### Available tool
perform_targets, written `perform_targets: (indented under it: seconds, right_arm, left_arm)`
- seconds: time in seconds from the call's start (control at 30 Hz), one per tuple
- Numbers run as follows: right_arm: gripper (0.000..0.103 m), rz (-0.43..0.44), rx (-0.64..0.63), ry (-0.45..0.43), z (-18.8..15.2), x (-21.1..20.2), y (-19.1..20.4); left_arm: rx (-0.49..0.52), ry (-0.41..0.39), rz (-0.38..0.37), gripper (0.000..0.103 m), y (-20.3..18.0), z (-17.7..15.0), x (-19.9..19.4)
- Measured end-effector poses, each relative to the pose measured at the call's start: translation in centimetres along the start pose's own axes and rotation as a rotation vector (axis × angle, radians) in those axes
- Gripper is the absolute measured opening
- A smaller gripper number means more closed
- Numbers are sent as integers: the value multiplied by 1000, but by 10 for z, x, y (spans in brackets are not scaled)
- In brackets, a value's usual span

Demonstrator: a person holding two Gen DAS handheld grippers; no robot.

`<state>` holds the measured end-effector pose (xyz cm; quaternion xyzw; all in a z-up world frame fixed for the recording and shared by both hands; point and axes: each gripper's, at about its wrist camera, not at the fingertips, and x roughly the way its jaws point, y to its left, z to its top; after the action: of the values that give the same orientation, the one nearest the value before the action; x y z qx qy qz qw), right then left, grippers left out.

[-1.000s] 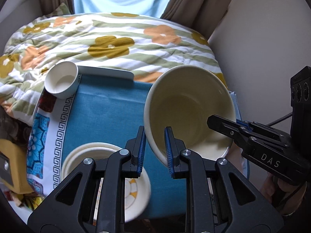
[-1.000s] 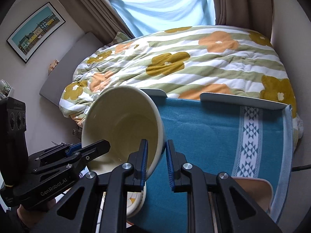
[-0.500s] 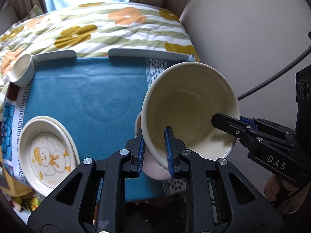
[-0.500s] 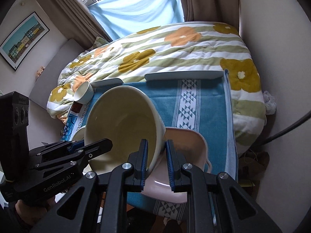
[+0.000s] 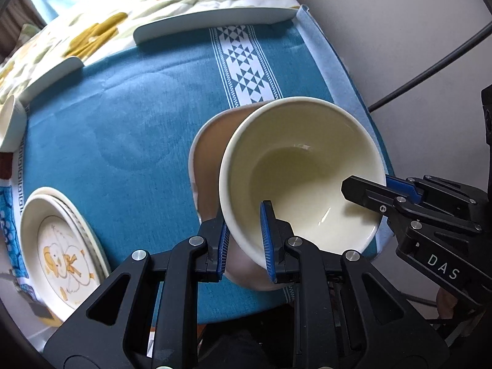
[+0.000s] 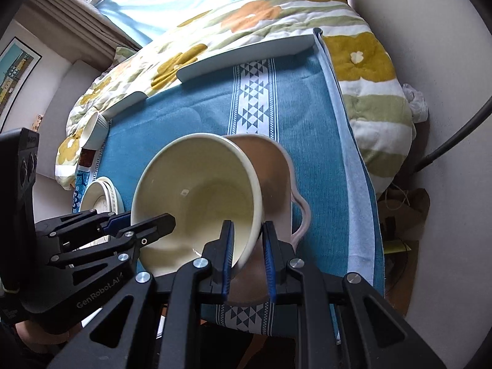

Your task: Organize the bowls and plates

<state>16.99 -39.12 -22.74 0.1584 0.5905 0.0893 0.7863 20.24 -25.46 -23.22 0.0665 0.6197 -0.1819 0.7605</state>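
Note:
A large cream bowl (image 5: 304,172) is held between both grippers, tilted, just above a pink handled dish (image 5: 209,144) on the blue tablecloth. My left gripper (image 5: 244,240) is shut on the bowl's near-left rim. My right gripper (image 6: 247,246) is shut on the opposite rim of the same bowl (image 6: 200,196), with the pink dish (image 6: 276,178) right under it. A stack of plates with a duck picture (image 5: 58,240) lies at the table's left. A small white cup (image 5: 9,126) lies at the far left.
The blue tablecloth (image 5: 129,129) has a white patterned band (image 5: 246,55). A flowered quilt (image 6: 276,12) lies beyond the table. A wall (image 5: 399,30) and a dark cable (image 5: 430,70) are close on the right.
Both grippers have carried the cream bowl to the right and lower, from above the plate stack to just over the pink dish.

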Motion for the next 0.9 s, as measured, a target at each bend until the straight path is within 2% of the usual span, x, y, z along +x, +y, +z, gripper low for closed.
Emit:
perform_targets:
  seconds: [0.33, 0.9]
  right_arm:
    - [17, -10, 31, 28, -1, 16, -5]
    - [17, -14, 32, 42, -2, 20, -5]
  left_arm:
    - [63, 32, 68, 17, -2, 5, 19]
    - [83, 14, 95, 17, -4, 2, 18]
